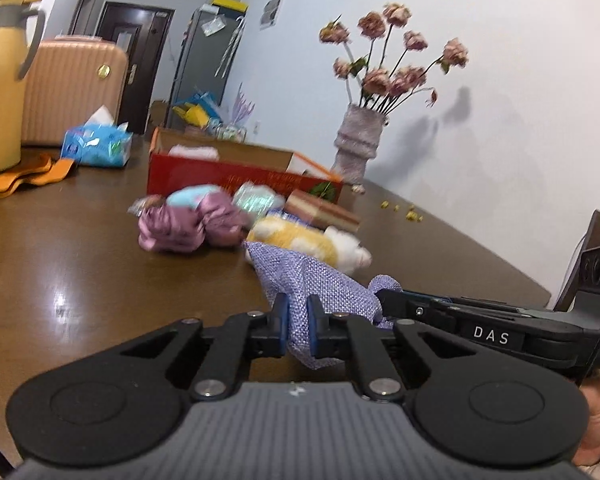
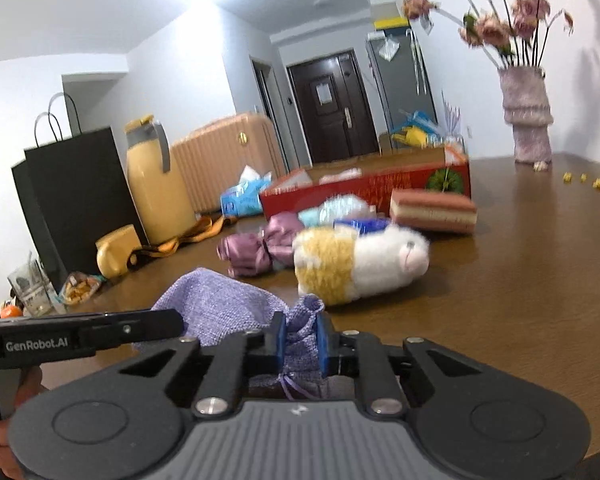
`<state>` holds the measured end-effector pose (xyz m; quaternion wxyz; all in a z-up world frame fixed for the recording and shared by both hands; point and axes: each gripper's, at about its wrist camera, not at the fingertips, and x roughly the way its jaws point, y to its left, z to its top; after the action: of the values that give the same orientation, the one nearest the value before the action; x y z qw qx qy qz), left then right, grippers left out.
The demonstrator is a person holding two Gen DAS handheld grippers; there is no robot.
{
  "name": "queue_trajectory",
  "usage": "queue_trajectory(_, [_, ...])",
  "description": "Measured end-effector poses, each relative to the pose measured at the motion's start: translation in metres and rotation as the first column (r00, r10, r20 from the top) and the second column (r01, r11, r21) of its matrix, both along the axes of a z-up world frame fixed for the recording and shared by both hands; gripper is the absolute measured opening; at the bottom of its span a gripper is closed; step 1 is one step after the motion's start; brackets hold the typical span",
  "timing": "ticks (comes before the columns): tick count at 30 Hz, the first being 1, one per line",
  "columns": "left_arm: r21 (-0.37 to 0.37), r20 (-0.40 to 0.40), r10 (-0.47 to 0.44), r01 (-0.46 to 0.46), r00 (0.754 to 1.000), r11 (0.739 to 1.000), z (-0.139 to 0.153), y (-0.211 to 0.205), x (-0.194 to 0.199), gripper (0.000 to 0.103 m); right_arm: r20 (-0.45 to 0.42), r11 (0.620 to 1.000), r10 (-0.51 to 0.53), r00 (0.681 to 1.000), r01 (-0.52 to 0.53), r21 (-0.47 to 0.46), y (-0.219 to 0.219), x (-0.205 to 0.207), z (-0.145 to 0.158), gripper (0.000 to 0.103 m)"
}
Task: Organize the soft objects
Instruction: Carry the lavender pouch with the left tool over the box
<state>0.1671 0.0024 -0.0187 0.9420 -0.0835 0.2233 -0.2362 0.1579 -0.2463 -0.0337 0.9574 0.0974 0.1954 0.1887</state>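
A lilac woven drawstring pouch [image 1: 316, 280] is held by both grippers just above the brown table. My left gripper [image 1: 298, 322] is shut on one end of it. My right gripper [image 2: 300, 340] is shut on its gathered neck; the pouch body [image 2: 216, 308] shows to the left. Beyond lie a yellow-and-white plush toy [image 2: 356, 264], a purple satin bundle [image 2: 260, 248], a pale packet [image 2: 340, 208] and a striped sponge block [image 2: 432, 210]. An open red box [image 1: 240, 176] stands behind them; it also shows in the right wrist view [image 2: 364, 192].
A vase of pink flowers [image 1: 358, 140] stands at the far right by the wall. A yellow thermos [image 2: 156, 192], black paper bag [image 2: 76, 192], tissue pack [image 1: 98, 146], orange cloth [image 1: 24, 178] and snack packets [image 2: 78, 286] crowd the left. Small yellow bits [image 2: 588, 180] lie near the vase.
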Motion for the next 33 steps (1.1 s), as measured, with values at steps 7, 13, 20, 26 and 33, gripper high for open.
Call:
queue_trajectory(7, [-0.040,0.014,-0.009,0.009,1.000,0.999,0.038,-0.001,0.052,0.010,0.052,1.000,0.014,0.999,-0.014,-0.004,-0.009,0.046,0.038,0.015])
queue_trajectory(13, [-0.071,0.058,0.025,-0.021,0.998,0.997,0.093,0.006,0.145,0.010,0.106,0.998,0.061,0.992,-0.059,-0.025,-0.009,0.138,0.097,0.014])
queue_trajectory(20, [-0.072,0.034,0.073,-0.071,0.997,0.995,0.102,0.014,0.274,0.010,0.059,0.995,0.088,0.994,-0.084,-0.059,0.006,0.288,0.125,0.013])
queue_trajectory(26, [0.032,-0.104,0.125,-0.122,0.987,0.992,0.043,0.010,0.345,0.010,-0.176,0.996,0.079,0.981,-0.083,-0.018,0.018,0.397,0.070,0.013])
queue_trajectory(33, [0.126,-0.086,0.126,-0.115,0.988,0.985,0.017,0.011,0.351,0.022,-0.228,0.990,0.081,0.970,-0.105,-0.093,0.036,0.417,0.040,0.018])
